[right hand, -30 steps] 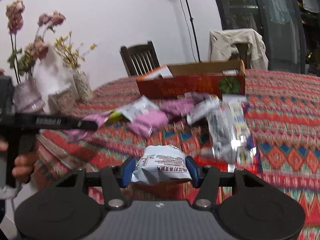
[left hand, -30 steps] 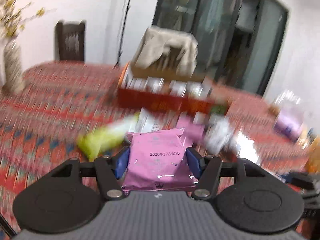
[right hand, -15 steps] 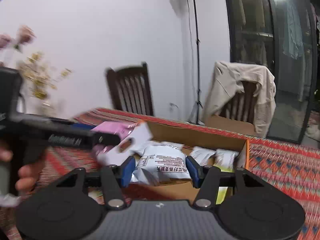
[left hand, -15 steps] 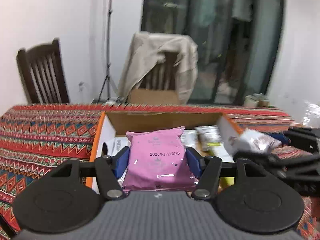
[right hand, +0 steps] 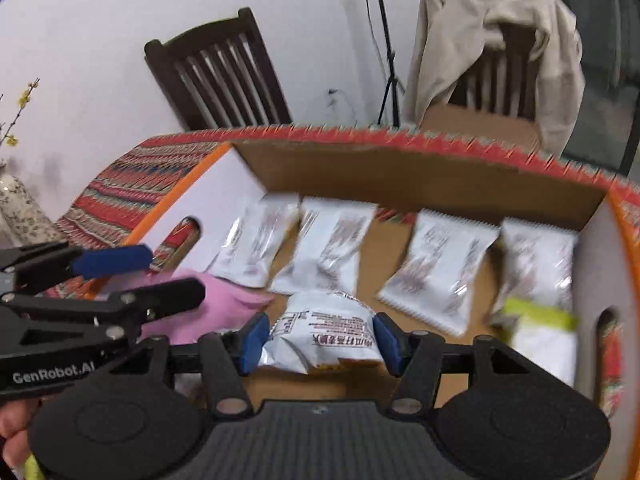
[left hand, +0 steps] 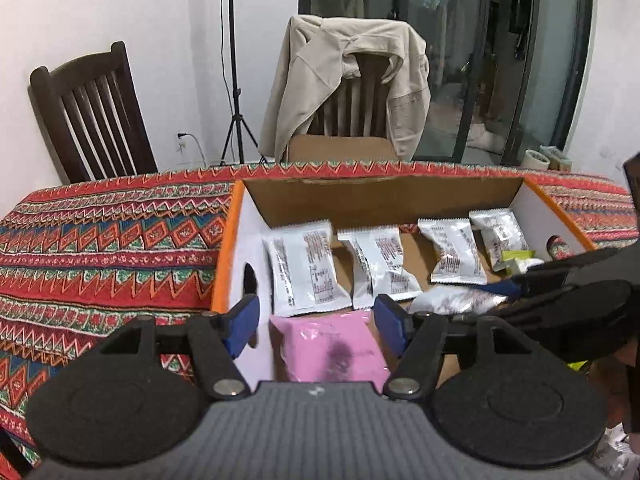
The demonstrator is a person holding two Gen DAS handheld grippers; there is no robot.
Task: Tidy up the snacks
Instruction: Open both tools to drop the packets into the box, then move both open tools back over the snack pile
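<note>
An orange-edged cardboard box holds several white snack packets in a row; it also shows in the right wrist view. My left gripper is open over the box's near left corner, and the pink snack packet lies loose below its spread fingers. The packet also shows in the right wrist view. My right gripper is shut on a white snack packet held low inside the box. A yellow-green packet lies at the box's right end.
The box stands on a red patterned tablecloth. Behind the table are a dark wooden chair, a chair draped with a beige jacket and a tripod stand. A vase stands at the far left.
Both grippers moved from the snack pile to over the box. My left gripper opened and let go of the pink packet. My right gripper lowered its white packet into the box.
</note>
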